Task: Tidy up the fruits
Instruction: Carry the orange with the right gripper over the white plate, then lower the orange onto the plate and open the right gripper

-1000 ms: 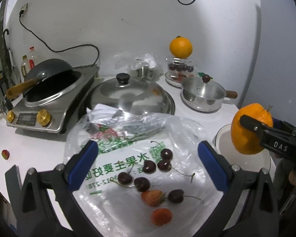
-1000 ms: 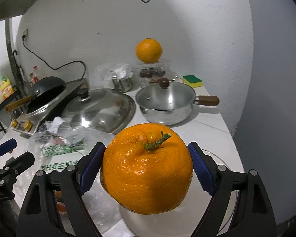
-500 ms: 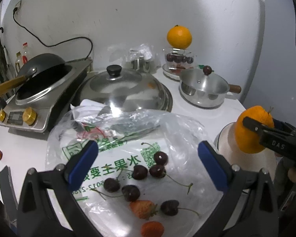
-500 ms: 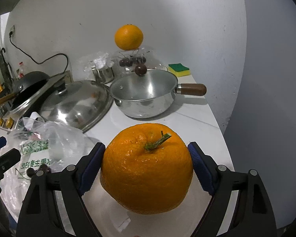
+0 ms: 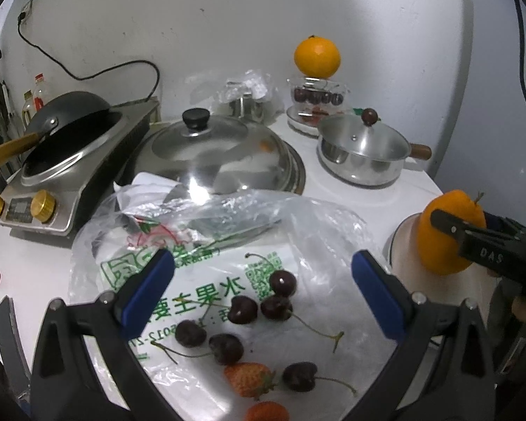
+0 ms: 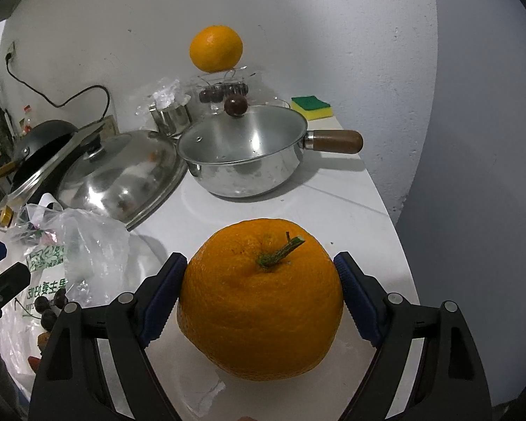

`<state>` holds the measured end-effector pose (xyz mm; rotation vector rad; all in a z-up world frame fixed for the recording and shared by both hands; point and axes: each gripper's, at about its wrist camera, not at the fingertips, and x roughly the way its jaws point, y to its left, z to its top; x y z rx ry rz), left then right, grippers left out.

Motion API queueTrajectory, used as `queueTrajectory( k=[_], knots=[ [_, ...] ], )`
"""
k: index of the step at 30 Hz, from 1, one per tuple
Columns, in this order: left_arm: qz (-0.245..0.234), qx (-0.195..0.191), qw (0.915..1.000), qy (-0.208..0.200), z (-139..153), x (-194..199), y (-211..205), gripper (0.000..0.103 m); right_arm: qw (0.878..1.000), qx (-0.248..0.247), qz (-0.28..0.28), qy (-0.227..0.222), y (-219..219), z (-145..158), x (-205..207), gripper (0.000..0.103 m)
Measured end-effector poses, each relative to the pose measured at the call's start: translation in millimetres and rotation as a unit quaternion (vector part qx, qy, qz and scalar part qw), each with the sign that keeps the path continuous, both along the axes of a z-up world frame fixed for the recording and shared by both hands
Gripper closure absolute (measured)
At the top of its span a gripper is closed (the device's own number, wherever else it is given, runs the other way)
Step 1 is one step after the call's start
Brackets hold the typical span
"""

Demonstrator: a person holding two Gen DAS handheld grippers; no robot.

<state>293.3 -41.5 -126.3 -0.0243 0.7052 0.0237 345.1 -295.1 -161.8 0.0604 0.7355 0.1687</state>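
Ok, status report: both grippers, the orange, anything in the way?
Right gripper shut on orange, over white plate. Left gripper open above cherries on bag. Nothing blocking plate.

Each gripper (image 5: 259, 287) (image 6: 259, 291) is black plastic with blue ribbed finger pads (image 6: 161, 294), silver screws and "DAS" lettering.

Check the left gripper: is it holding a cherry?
No. The left gripper is open and empty above the bag, with the cherries loose on the plastic below its fingers.
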Motion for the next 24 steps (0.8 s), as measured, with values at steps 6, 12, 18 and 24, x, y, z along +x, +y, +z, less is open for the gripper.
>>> queueTrajectory(
  k=[6,12,18,24],
  knots=[
    [0.003,-0.001,1.0000,-0.007,4.4,-5.3,3.5,0.001,1.000,-0.011,-0.002,0.006,3.9,-0.3,2.2,0.013],
    [0.005,-0.003,0.9999,-0.012,9.5,-13.7,8.1,0.001,1.000,-0.006,-0.005,-0.001,4.9,0.8,-0.7,0.013],
    [0.010,-0.004,0.9997,-0.023,17.6,-25.6,14.1,0.001,1.000,-0.009,-0.013,-0.018,7.9,10.2,-12.4,0.013],
    [0.013,-0.004,0.9994,-0.033,25.6,-41.0,20.1,0.001,0.999,-0.016,-0.019,-0.031,11.1,23.2,-25.5,0.013]
  ],
)
